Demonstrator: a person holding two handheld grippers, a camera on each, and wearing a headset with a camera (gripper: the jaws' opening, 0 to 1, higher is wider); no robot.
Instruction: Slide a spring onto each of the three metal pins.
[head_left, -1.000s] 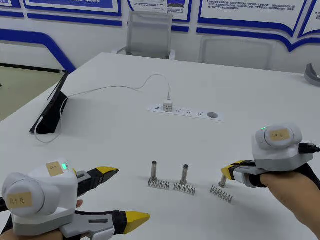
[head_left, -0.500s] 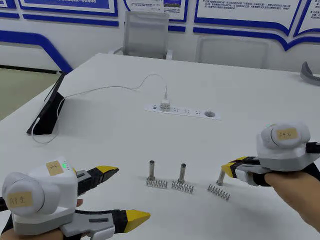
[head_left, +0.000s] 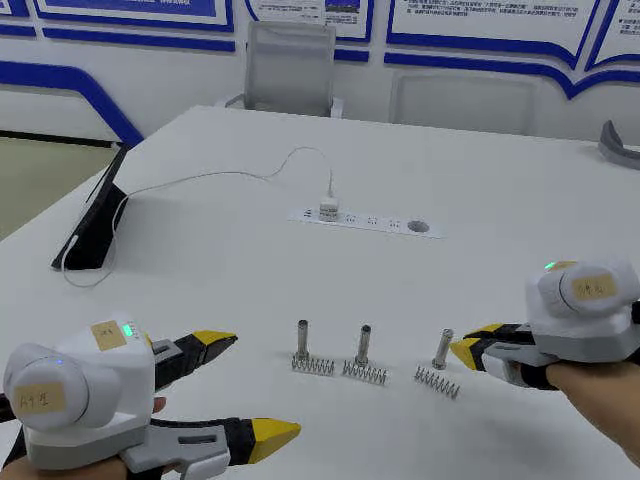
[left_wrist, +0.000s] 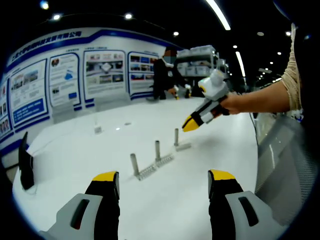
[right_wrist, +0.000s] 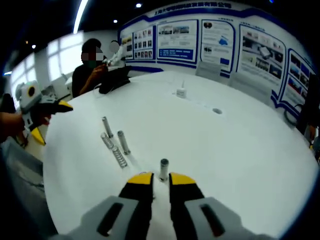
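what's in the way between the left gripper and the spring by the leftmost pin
Nothing visible. Bare table lies between the left gripper, jaws open, and the leftmost spring, which lies at the foot of its pin.

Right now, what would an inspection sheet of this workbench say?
Surface: white table, bare around the work.
Job's things: three upright metal pins, a coiled metal spring lying at each foot; none threaded.
Clutter: black tablet, white power strip with white plug.
Grippers: left tool open, empty; right tool near the rightmost pin, jaws close together, empty.
Cables: white cable from plug to tablet.
Surroundings: grey chair, blue-and-white wall posters.
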